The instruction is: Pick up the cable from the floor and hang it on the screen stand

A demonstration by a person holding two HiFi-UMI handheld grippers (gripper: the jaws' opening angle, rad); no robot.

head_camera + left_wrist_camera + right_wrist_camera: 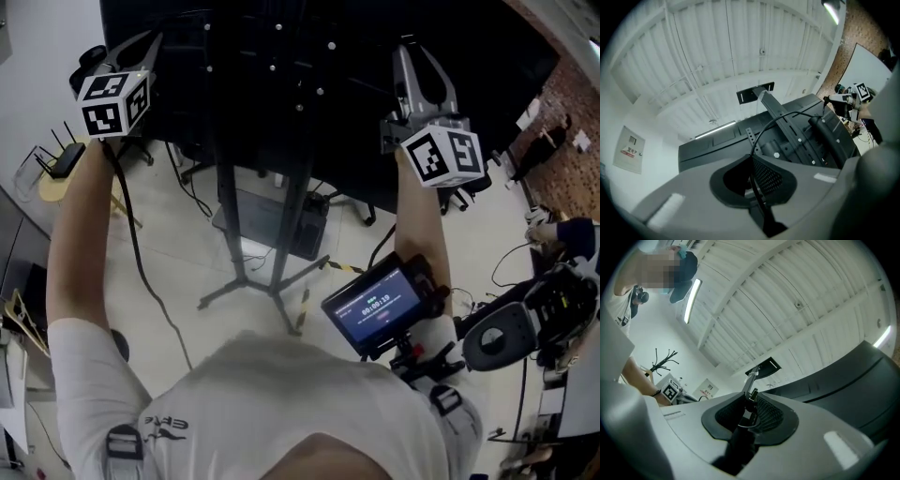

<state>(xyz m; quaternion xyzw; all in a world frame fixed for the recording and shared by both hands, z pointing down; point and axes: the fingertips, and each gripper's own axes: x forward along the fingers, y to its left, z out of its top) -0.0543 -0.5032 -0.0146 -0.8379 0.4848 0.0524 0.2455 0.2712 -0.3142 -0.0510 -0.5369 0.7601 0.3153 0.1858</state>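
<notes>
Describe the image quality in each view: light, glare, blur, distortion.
Head view: the screen is almost black against the bright floor, hiding its detail. Left gripper view: wide-angle bending of the ceiling, dark corners, glare from the lamp; the cable is sharp, the near foreground soft. Right gripper view: same bending, a mosaic patch at upper left.

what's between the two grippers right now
Between the left gripper and right gripper stands the back of the large black screen on its black metal stand; the head view shows it.
</notes>
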